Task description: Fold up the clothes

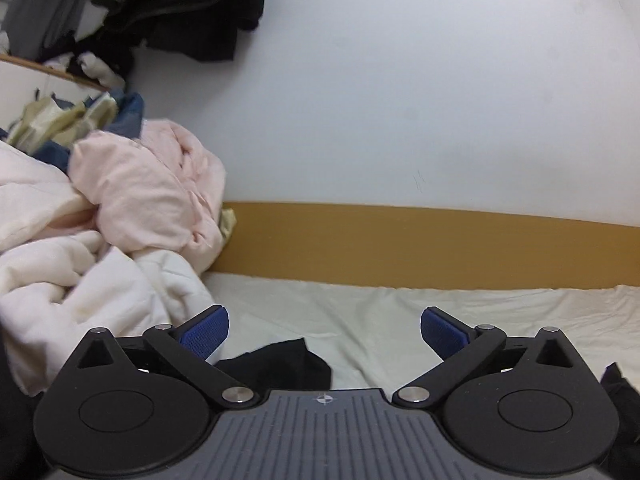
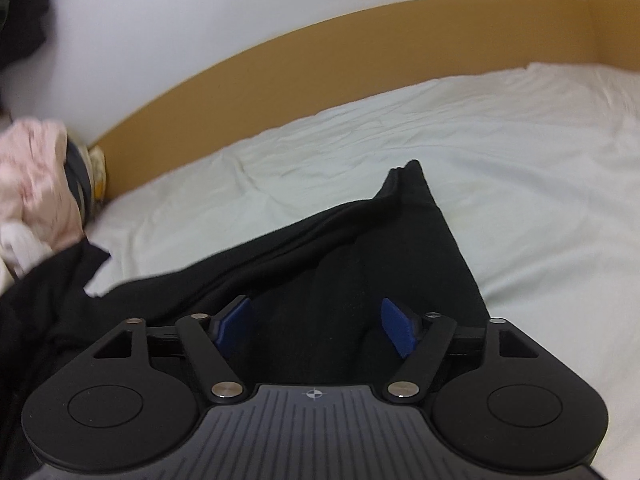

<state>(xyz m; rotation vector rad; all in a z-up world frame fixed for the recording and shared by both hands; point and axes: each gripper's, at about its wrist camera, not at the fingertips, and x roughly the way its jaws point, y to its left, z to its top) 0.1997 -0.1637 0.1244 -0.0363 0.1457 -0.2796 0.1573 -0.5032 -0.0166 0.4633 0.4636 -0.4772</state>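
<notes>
Black garment (image 2: 360, 248) — laid on the bed (image 2: 500, 152), partly folded, unfinished. Left gripper (image 1: 324, 334) and right gripper (image 2: 316, 328) are held released, nothing grasped. Crumpled pink clothes (image 1: 148, 184) — left unfolded nearby.

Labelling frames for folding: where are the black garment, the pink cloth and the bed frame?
black garment (image 2: 400, 248), right wrist view, its flat middle.
pink cloth (image 1: 148, 188), left wrist view, crumpled middle.
bed frame (image 1: 420, 244), left wrist view, wooden side board.
</notes>
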